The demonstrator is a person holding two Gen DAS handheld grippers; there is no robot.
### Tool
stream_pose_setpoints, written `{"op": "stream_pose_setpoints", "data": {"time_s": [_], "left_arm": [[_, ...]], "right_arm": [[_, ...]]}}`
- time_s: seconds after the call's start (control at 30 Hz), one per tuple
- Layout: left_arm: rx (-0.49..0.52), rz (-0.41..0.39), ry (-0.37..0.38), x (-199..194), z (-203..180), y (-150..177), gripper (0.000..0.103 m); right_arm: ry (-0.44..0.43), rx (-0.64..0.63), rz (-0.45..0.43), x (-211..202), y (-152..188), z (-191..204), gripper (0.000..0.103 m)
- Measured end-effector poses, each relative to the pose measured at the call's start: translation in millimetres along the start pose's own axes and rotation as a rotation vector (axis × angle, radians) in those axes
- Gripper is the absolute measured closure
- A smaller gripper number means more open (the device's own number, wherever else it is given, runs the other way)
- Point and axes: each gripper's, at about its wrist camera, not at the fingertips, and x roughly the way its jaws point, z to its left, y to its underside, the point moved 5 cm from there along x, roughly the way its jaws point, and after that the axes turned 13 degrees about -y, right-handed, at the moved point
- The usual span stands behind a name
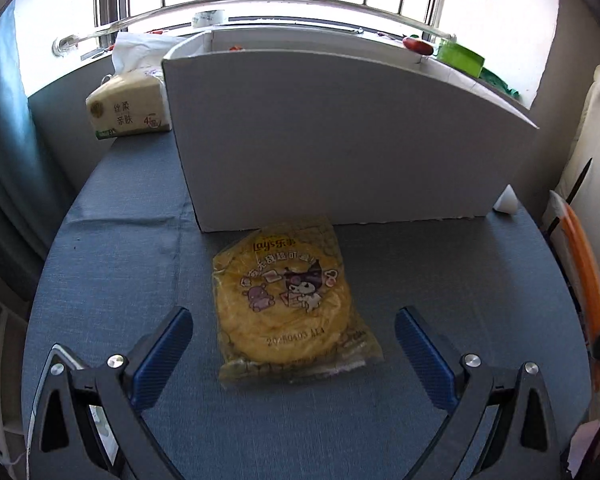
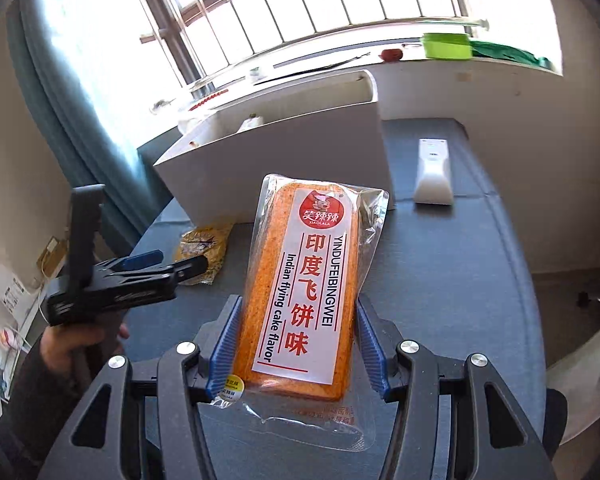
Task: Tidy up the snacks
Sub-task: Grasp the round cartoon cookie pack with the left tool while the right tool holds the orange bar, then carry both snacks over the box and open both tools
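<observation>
Right gripper [image 2: 296,344] clamped on the orange flying-cake snack pack [image 2: 304,292], held up over the blue table [image 2: 440,264]. Left gripper [image 1: 294,340] spread wide, hovering around the yellow Lay's bag [image 1: 288,300], not touching. Bag lying flat, its far end just about touching the white box [image 1: 340,140]. White remote [image 2: 434,172] right of the box.

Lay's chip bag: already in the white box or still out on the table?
Out. The Lay's chip bag lies flat on the blue table, just in front of the white box, between the left gripper's open fingers.
</observation>
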Motion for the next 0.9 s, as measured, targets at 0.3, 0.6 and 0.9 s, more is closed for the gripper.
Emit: {"op": "stream_pose_setpoints", "data": {"time_s": [0.3,0.6,0.9], "left_arm": [[0.043,-0.021,0.000,4.9,-6.6,-0.2,0.024],[-0.005,-0.254,0.177,-98.1,9.0,-6.3,0.024],[-0.071,-0.406,0.263,-154.8,14.3,-92.6,0.024]], "right_arm": [[-0.010,0.025,-0.032,-2.1,-5.9,-3.5,0.044],[-0.052,0.000,-0.106,-17.1,-32.2,8.6,0.044],[-0.076,-0.113,-0.140,-2.1,-120.8,29.5,0.044]]}}
